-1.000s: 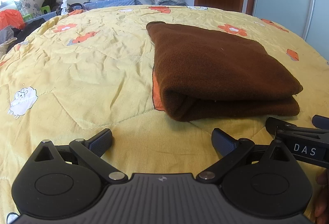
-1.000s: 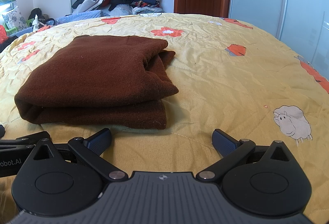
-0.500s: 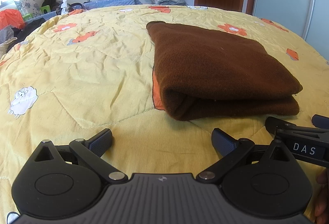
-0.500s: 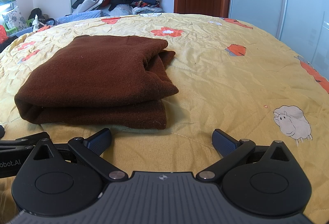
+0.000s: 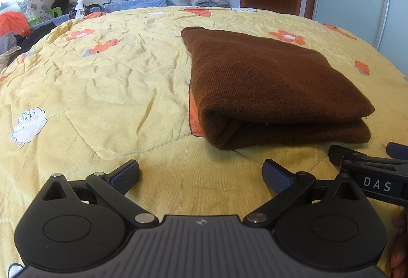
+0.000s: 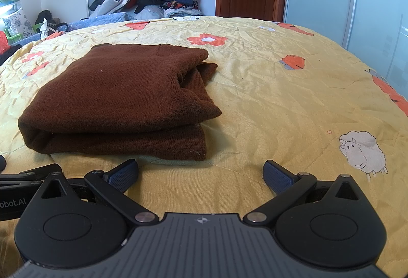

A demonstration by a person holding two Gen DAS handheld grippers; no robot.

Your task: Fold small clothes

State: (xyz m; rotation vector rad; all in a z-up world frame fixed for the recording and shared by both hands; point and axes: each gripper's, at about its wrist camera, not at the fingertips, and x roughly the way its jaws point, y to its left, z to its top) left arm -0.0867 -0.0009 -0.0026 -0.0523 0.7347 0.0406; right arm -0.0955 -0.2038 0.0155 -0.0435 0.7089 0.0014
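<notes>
Dark brown knit garment [image 5: 275,89], folded into a thick rectangular stack, lies on the yellow quilted bedspread with orange flowers and white sheep [image 5: 107,89]; from the right wrist view the same garment [image 6: 122,97] sits ahead and to the left. Left gripper [image 5: 201,172] jaws spread wide, holding nothing, just short of the garment's near folded edge. Right gripper [image 6: 200,172] likewise released and empty above the bedspread [image 6: 280,99], close beside the left one.

right gripper [image 5: 369,166] cut off at right edge of left view; flower print [image 5: 195,117] half hidden under sweater [image 5: 267,84]; hand [image 5: 400,239] clipped at corner.
</notes>
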